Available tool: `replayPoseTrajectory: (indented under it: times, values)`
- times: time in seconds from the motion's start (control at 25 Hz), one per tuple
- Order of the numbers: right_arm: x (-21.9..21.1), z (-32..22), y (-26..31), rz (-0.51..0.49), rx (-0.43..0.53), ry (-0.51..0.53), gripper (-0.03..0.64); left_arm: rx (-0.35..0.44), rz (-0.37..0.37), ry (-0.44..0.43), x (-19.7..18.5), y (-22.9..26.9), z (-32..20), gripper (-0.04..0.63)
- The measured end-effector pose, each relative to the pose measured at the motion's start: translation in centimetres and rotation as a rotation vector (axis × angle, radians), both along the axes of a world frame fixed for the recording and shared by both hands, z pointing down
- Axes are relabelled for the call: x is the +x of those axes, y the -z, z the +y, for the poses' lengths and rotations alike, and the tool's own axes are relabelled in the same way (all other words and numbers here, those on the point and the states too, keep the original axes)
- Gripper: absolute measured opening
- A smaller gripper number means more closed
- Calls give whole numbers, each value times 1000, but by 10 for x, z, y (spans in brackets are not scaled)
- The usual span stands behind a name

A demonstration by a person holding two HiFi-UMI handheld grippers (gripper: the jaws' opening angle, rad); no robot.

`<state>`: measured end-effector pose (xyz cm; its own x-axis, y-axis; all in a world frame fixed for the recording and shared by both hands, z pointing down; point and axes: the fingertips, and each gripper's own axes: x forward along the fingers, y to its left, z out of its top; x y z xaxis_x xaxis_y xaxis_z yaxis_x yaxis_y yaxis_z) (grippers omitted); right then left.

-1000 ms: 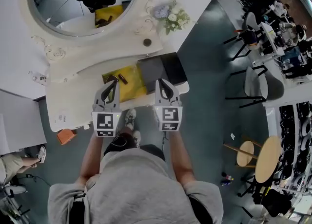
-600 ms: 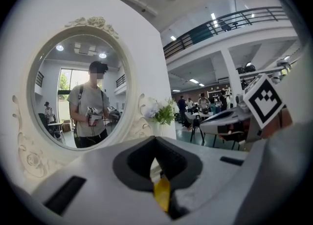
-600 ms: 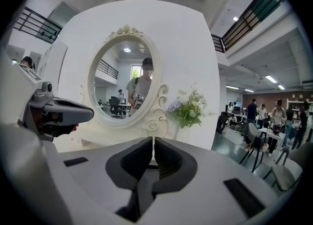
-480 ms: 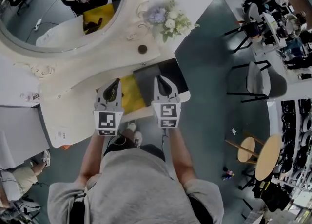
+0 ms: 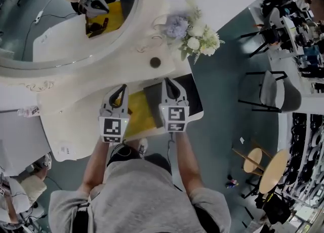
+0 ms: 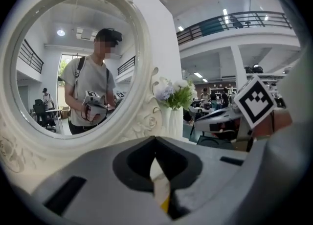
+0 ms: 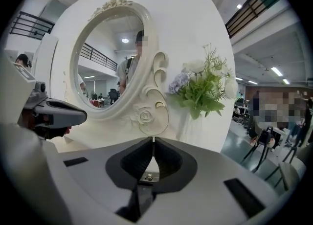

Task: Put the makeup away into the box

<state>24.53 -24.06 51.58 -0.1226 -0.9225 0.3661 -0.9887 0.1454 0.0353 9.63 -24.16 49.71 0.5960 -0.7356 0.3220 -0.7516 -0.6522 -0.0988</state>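
Nearest, the person's forearms (image 5: 96, 161) reach away from a grey shirt (image 5: 142, 191) toward a white table (image 5: 76, 120), one gripper in each hand. The left gripper (image 5: 123, 87) hangs over the left part of a yellow mat (image 5: 139, 118). Its own view shows the jaws drawn together at the tips with nothing between them. Only a sliver of table and mat shows through the hollow behind the tips. Just to its right, the right gripper (image 5: 166, 80) is likewise closed and empty. It hovers over the dark box (image 5: 152, 104), which lies just beside the mat's right edge at the table's near right corner. The makeup (image 5: 98, 24) cannot be made out on the table itself, as the left gripper covers that part of the mat. It shows only in the mirror, as a dark piece lying on the reflected mat. Beyond the box, a small dark round thing (image 5: 155, 62) sits on the table. Farther right stand the flowers (image 5: 195, 29). Far left, the oval mirror (image 5: 30, 34) reflects both grippers.
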Motion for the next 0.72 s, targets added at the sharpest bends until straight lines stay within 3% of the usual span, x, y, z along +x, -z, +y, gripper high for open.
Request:
replayPoseTrajectory:
  times: [0.2, 0.28, 0.32, 0.72]
  values:
    - [-8, -33, -27, -40, -61, 26, 42, -35, -12, -20, 2, -23, -19, 3]
    - [-11, -45, -40, -54, -98, 42, 177, -46, -12, -24, 2, -29, -24, 3]
    - [-12, -51, -46, -50, -114, 47, 199, -52, -11, -25, 2, -31, -26, 3]
    - [-12, -88, -93, 31, -233, 96, 235, -98, -17, -31, -3, -49, -33, 3]
